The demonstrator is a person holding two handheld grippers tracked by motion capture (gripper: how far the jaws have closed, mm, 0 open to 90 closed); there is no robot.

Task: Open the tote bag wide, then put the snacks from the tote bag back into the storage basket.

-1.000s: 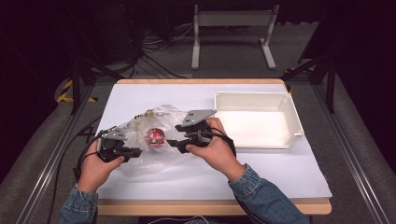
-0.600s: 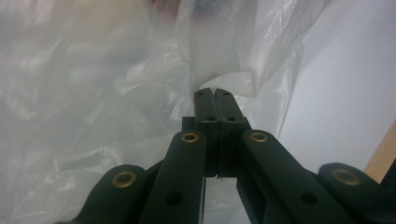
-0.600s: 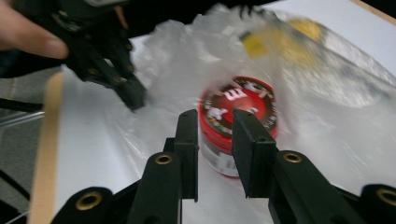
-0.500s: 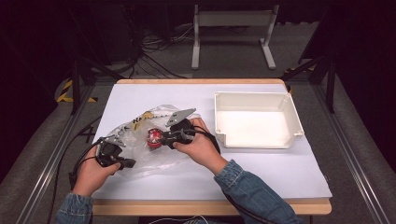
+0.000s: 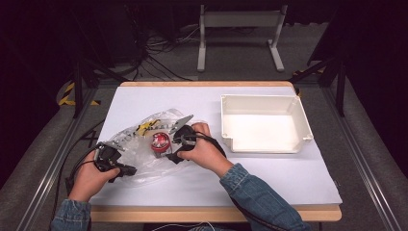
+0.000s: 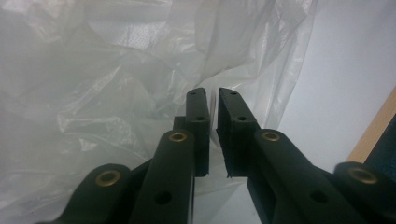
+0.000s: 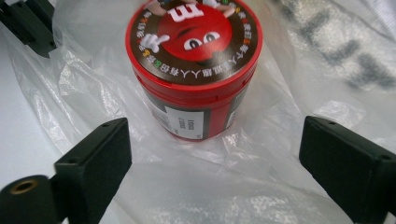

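Observation:
A red-lidded round tub (image 5: 159, 141) stands upright amid a crumpled clear plastic bag (image 5: 139, 132) on the white table cover. In the right gripper view the tub (image 7: 194, 65) is just ahead of my right gripper (image 7: 215, 140), whose jaws stand wide open on either side of it without touching. In the high view the right gripper (image 5: 167, 147) is right beside the tub. My left gripper (image 5: 125, 168) is at the bag's near left edge. Its jaws (image 6: 212, 93) are pressed together on a fold of the bag film (image 6: 116, 93).
A white rectangular tray (image 5: 228, 122) sits to the right of the bag, with nothing in it. The table's wooden front edge (image 5: 207, 213) runs close to the person's forearms. A white metal stand (image 5: 240, 29) and cables are on the floor behind the table.
My right gripper has moved left up to the tub and now straddles it. My left gripper has drawn slightly back toward the near left with the bag edge.

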